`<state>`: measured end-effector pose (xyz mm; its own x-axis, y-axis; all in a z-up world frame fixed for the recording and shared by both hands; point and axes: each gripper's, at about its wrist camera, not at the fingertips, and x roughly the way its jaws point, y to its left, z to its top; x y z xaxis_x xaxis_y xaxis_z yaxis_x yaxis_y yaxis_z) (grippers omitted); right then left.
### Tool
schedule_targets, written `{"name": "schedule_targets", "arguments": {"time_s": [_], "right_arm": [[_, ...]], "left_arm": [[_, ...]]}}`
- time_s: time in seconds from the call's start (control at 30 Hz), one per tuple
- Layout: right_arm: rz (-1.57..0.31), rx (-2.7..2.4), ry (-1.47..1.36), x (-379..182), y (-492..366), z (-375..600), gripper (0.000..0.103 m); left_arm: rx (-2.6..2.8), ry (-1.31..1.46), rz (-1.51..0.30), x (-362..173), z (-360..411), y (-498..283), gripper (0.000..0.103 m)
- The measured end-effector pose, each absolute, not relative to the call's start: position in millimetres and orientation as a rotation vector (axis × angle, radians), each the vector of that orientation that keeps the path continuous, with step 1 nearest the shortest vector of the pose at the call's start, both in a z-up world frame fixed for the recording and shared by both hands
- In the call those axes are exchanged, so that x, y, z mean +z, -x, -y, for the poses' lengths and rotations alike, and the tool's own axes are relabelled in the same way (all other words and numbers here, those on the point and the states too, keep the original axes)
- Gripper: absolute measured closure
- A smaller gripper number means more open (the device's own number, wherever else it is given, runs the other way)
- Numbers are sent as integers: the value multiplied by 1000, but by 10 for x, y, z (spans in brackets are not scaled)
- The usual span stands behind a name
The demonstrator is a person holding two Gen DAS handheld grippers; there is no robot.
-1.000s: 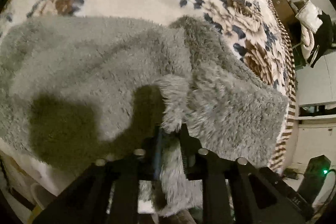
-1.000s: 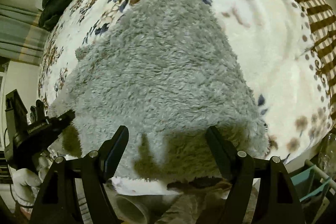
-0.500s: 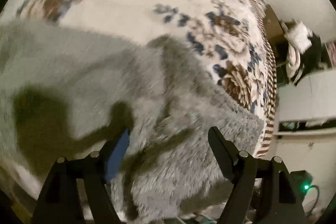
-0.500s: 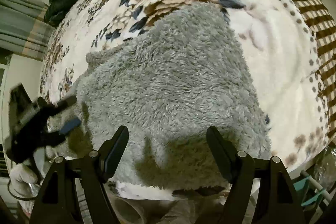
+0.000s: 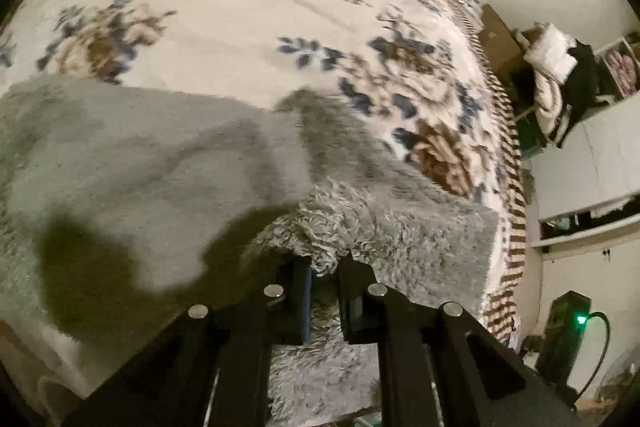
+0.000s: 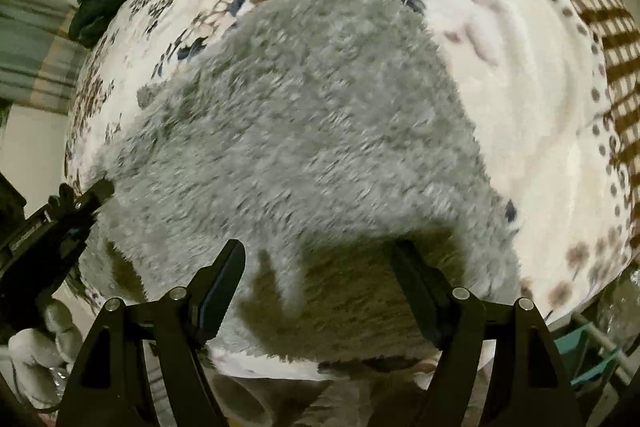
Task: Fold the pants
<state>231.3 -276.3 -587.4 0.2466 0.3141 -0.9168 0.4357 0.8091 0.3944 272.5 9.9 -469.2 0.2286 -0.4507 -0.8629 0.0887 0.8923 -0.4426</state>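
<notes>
The left tool [image 5: 324,267] has just been closing and is now pinched on a raised fold of the pants [image 5: 160,167], fleece showing between its pads. For the fold to be carried well, the pinch should be kept firm and the edge lifted only enough to clear the layer below, then drawn across evenly so the pile is not dragged into a bunch. The right tool [image 6: 320,279] is held spread, nothing between its jaws, poised over the near hem. From the left tool the pants spread out toward 9 and 2 o'clock; from the right tool they run up toward 12 o'clock across the bed [image 6: 520,87]. The left tool is also seen at 9 o'clock in the right view.
</notes>
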Motion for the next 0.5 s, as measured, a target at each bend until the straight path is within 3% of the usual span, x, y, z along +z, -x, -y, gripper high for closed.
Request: {"name": "schedule_targets", "arguments": {"time_s": [0.13, 0.27, 0.3, 0.33, 0.37, 0.4, 0.43, 0.5], "right_arm": [[-1346, -82, -661, -5823, -2364, 2737, 24], [-1347, -98, -565, -5750, -2449, 2655, 18], [-1345, -114, -526, -5726, -2471, 2628, 16], [-1343, -127, -490, -5705, -2489, 2598, 12], [-1342, -150, -450, -5686, -2507, 2567, 9], [-1341, -173, -421, -5668, -2516, 2544, 5], [-1339, -198, -391, -5651, -2526, 2518, 4], [-1331, -234, -349, -5613, -2552, 2463, 3]], "left_arm": [[-342, 341, -1359, -4951, -163, -2830, 92], [-329, 290, -1393, -4944, -50, -2836, 79], [-331, 274, -1387, -4907, -27, -2817, 73], [-324, 250, -1374, -4866, -9, -2787, 59], [-310, 217, -1355, -4820, 16, -2744, 51], [-302, 196, -1351, -4810, 20, -2727, 30], [-289, 159, -1366, -4811, 37, -2695, 18], [-249, 109, -1383, -4826, 39, -2656, 18]]}}
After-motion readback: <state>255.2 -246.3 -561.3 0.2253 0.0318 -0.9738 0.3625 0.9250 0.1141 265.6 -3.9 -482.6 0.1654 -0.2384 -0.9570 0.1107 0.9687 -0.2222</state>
